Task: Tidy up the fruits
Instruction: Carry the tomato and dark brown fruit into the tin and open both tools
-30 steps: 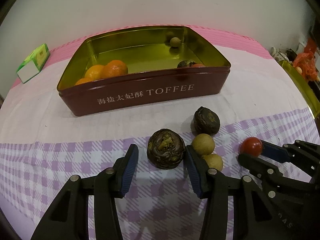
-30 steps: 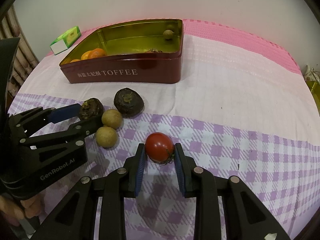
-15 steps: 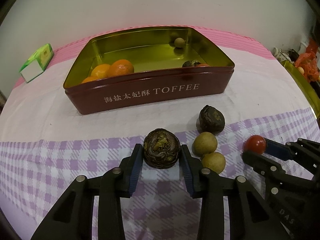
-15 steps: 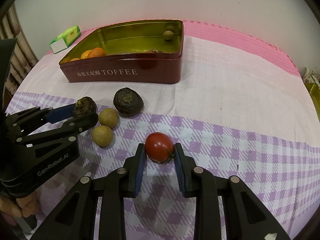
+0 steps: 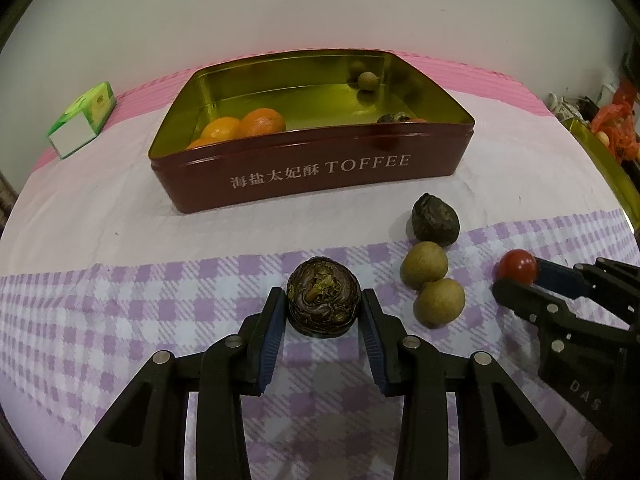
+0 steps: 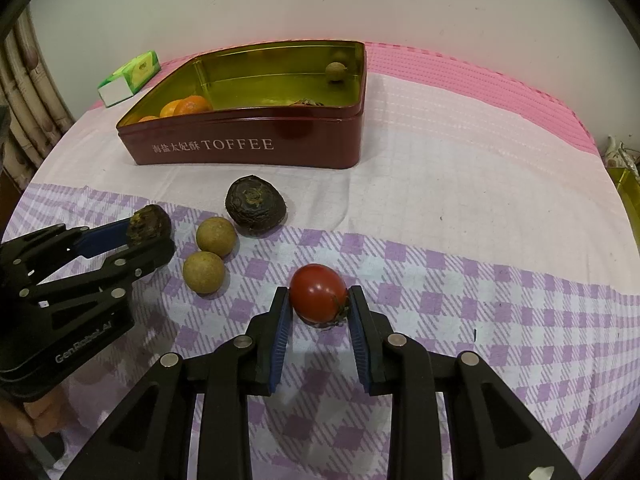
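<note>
Since 1 s ago our left claw (image 5: pixel 323 312) closed from wide onto dark wrinkled fruit (image 5: pixel 323 303) on desk; right claw (image 6: pixel 319 307) pinches cherry tomato (image 6: pixel 318 293), both w/ grip for toffee tin (image 5: pixel 312 172).

Glossy metal tin (image 5: pixel 312 168), matt tablecloth (image 5: pixel 120 208)

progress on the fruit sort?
Done: oranges and a longan sit in the tin. In hand: left gripper shut on a dark fruit, right gripper on the tomato. Left: two longans, another dark fruit.
</note>
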A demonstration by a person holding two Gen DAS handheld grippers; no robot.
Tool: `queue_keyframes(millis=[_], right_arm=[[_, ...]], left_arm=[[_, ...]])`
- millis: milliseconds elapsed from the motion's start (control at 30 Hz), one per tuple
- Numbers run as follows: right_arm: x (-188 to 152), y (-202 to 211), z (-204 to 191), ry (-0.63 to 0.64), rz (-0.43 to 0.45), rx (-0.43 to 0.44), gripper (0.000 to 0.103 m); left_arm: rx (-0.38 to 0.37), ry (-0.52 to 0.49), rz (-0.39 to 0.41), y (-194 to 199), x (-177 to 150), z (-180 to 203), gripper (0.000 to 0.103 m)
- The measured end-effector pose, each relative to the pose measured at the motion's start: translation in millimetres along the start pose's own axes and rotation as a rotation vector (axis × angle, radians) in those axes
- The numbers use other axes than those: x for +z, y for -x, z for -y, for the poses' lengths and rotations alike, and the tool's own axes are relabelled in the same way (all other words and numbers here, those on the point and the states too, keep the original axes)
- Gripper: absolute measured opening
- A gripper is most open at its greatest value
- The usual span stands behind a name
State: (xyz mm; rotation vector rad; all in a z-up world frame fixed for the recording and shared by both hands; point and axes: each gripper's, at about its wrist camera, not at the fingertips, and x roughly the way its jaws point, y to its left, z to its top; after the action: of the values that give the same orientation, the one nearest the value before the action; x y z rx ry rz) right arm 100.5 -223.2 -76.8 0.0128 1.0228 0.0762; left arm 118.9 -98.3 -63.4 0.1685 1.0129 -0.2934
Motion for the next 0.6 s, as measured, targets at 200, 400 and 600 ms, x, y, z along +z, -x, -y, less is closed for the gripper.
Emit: queue_keyframes(millis=[200, 400, 600], right_arm=[[-0.6, -0.1, -0.4, 0.003, 0.001, -0.003, 0.027], [-0.9, -0.4, -1.6, 0.008, 0.002, -0.007, 0.027], [-0.7, -0.3, -2.2, 0.009, 0.002, -0.008, 0.027]], left_arm=[[0.002, 0.003, 0.003, 3.2, -6.0, -5.2, 0.039], [0.003, 0.004, 0.006, 4.6, -7.4, -6.7, 0.039], [0.005, 0.005, 0.009, 5.1, -8.1, -6.7, 0.039]])
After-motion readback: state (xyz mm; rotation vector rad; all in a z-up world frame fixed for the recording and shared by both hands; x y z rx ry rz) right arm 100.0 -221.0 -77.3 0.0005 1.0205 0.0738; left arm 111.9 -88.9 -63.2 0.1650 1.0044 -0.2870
